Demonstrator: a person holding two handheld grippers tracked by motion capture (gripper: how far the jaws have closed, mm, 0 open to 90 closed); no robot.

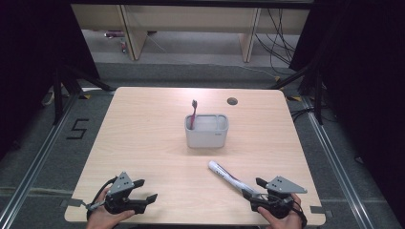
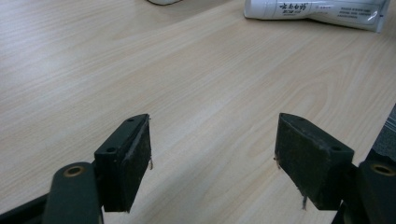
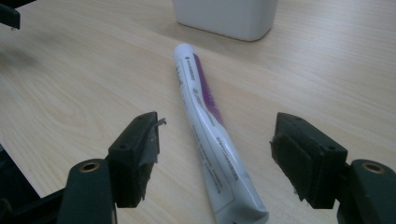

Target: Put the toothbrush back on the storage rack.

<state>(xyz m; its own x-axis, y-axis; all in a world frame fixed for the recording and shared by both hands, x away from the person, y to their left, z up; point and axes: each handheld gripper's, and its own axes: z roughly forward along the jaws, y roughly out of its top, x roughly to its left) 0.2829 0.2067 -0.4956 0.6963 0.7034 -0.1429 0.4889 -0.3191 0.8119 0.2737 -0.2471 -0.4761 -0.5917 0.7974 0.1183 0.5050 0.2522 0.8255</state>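
**Toothpaste tube between the right jaws, not yet gripped**

The toothpaste tube (image 1: 228,176) lies flat on the wooden table (image 1: 143,133), near the front edge. It is white with a purple stripe. Its cap end points toward 11 o'clock, to the holder, and its flat crimped tail points toward 5 o'clock, to the right gripper (image 1: 258,188). In the right gripper view the tube (image 3: 210,135) runs up the middle between the two black jaws, and wood shows on both sides of it. So the jaws stand open around the tail part, with no pad touching the tube. I judge that the grasp is being prepared but is not done.

At about 11 o'clock from the tube, well apart, stands the grey-white toothbrush holder (image 1: 206,131), near the middle of the table. A pink toothbrush (image 1: 192,114) already stands in its left compartment, leaning a little, head up. The right compartment looks empty from above, but I cannot see its bottom.

The left gripper (image 1: 143,191) is at 9 o'clock from the tube, well apart, low at the front edge. Its jaws are wide open with only bare wood between them.

As I judge it, the toothbrush part is finished. What is left: to close on the tube, to lift it, to turn it upright and to put it in the free compartment. The tail is thin and flat, so the grip may slip.
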